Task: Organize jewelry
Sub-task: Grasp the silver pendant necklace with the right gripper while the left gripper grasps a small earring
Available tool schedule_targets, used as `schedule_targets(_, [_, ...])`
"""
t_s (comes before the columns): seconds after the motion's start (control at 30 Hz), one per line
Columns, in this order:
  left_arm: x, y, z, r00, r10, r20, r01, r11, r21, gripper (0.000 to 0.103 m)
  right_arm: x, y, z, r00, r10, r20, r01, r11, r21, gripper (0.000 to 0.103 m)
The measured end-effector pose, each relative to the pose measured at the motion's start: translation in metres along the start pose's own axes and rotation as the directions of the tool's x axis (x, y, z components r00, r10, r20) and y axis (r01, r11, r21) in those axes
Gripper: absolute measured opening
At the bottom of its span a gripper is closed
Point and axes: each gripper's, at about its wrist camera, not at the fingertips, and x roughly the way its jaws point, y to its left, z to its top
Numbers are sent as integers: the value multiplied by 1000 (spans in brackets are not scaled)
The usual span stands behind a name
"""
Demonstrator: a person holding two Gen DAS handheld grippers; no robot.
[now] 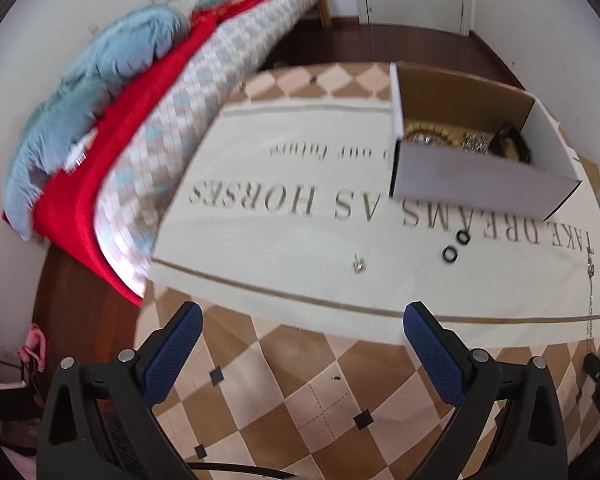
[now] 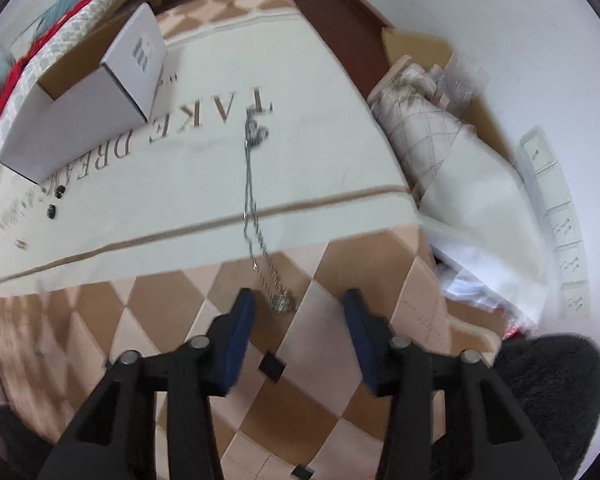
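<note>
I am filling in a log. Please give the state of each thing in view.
Box: open, jewelry inside.
Chain: stretched out on the rug.
Two black rings: loose, outside the box.
Left gripper: jaws open, empty.
Right gripper: jaws open, empty, near the chain's end.

Shiny metal chain (image 2: 250, 200) on matt woven rug (image 2: 320, 92); matt cardboard box (image 1: 476, 176).

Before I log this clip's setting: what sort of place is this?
Most likely a home bedroom. A bed with a red blanket and blue quilt stands beside a cream printed floor rug, where a white cardboard box holds jewelry.
</note>
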Motion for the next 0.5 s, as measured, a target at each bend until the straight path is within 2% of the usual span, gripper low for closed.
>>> schedule_targets(0.03, [4,2,0,1000,-4,-18,4,1000,-11,102,-1,3,0,1000,0,7,0,1000,-3,11])
schedule_targets(0.2, [16,18,0,997,-54,-51,51,997,-66,102,-6,33,-6,996,91,24,-89,994,-63,11])
schedule_targets(0.33, [25,30,4,994,-83,-70,76,993,-93,102,-9,69,-3,981,196,6,-194,975,-107,10])
schedule_targets(0.5, [34,30,18,975,-209,-72,199,972,-124,100,-9,86,3,971,238,5,-236,966,-109,10])
